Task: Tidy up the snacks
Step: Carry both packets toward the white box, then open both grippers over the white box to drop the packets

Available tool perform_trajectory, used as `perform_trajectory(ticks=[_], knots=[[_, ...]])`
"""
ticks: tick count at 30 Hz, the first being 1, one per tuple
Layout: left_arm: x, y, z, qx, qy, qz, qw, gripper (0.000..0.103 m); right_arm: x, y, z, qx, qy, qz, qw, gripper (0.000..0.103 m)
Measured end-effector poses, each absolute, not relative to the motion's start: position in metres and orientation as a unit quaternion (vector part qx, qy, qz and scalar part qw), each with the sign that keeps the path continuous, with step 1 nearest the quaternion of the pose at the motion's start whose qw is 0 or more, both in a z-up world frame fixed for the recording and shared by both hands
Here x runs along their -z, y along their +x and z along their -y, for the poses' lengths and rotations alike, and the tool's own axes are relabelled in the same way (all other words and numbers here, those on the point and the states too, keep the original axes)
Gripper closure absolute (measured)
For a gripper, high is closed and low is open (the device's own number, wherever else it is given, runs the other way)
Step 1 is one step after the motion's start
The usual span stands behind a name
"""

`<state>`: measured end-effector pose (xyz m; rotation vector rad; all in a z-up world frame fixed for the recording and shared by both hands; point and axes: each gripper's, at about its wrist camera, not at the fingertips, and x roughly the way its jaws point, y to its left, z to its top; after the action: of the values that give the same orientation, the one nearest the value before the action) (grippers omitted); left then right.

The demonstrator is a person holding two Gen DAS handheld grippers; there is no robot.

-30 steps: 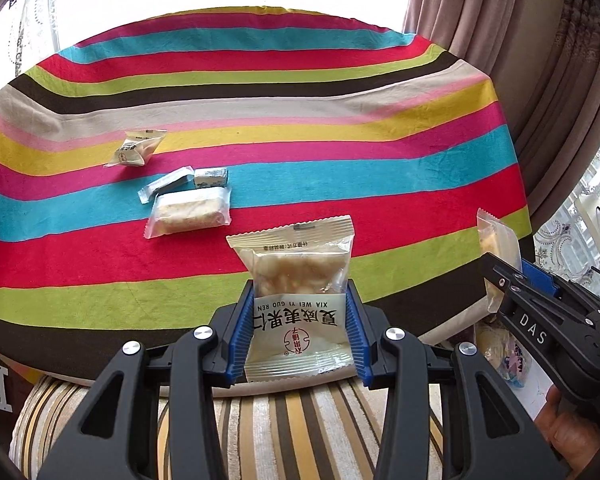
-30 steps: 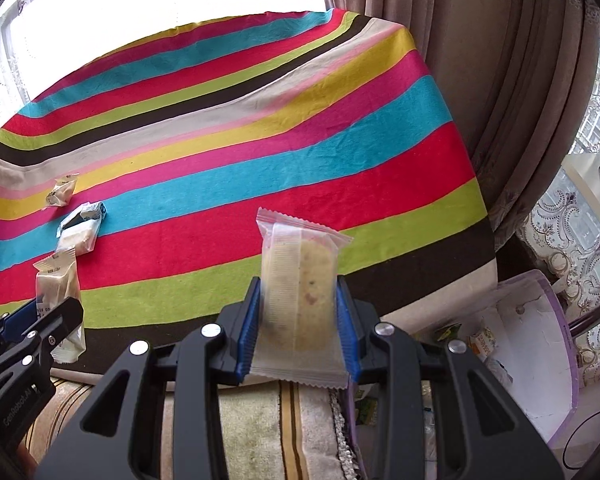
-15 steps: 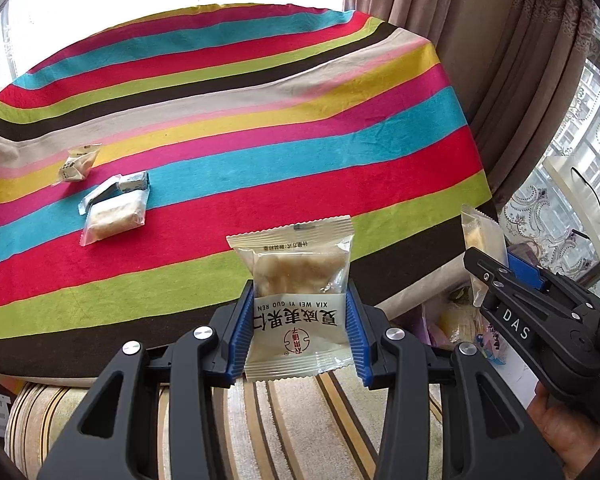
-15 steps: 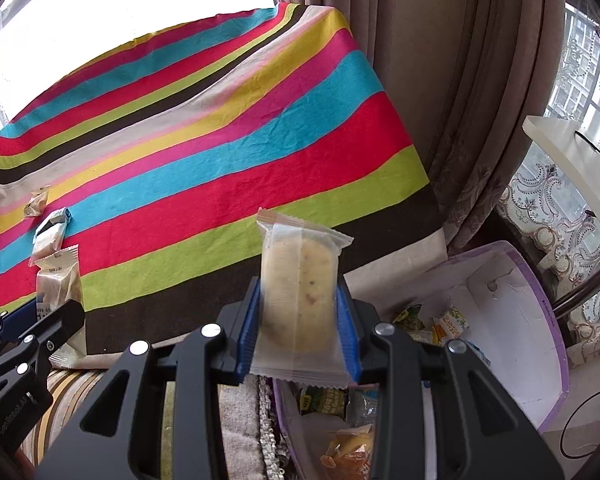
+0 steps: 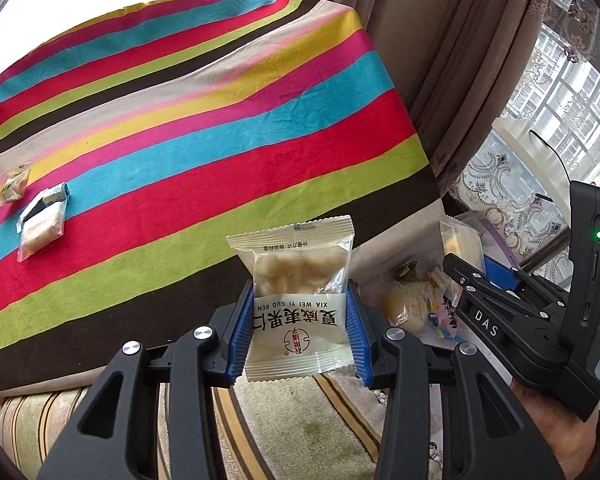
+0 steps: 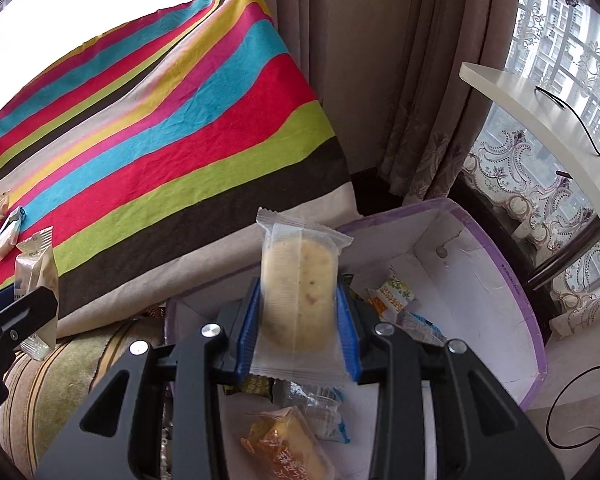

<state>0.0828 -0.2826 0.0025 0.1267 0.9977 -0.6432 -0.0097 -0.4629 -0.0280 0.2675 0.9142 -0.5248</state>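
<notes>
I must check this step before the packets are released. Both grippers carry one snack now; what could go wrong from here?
1. The left gripper holds its nut-cake packet beside the table edge, not above the purple-rimmed box; released here, it may miss the box.
2. The right gripper pinches the biscuit packet only at its lower part, so it could slip.
3. The two grippers are close together and might collide over the box.

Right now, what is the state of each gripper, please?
Left gripper: closed on the labelled snack packet.
Right gripper: closed on the clear-wrapped cake.
</notes>
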Motion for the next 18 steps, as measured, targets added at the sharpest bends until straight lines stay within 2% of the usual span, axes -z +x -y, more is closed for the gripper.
perform_trajectory(ticks=[15, 18], knots=[[0.008, 0.065, 0.323, 0.372, 0.068, -0.496, 0.781, 0.061, 0.036, -0.055, 0.514, 0.312, 0.141, -0.440, 0.831, 0.067], [0.009, 0.062, 0.330, 0.394, 0.064, -0.500, 0.768, 0.058, 0.037, -0.055, 0.515, 0.319, 0.137, -0.443, 0.827, 0.067]])
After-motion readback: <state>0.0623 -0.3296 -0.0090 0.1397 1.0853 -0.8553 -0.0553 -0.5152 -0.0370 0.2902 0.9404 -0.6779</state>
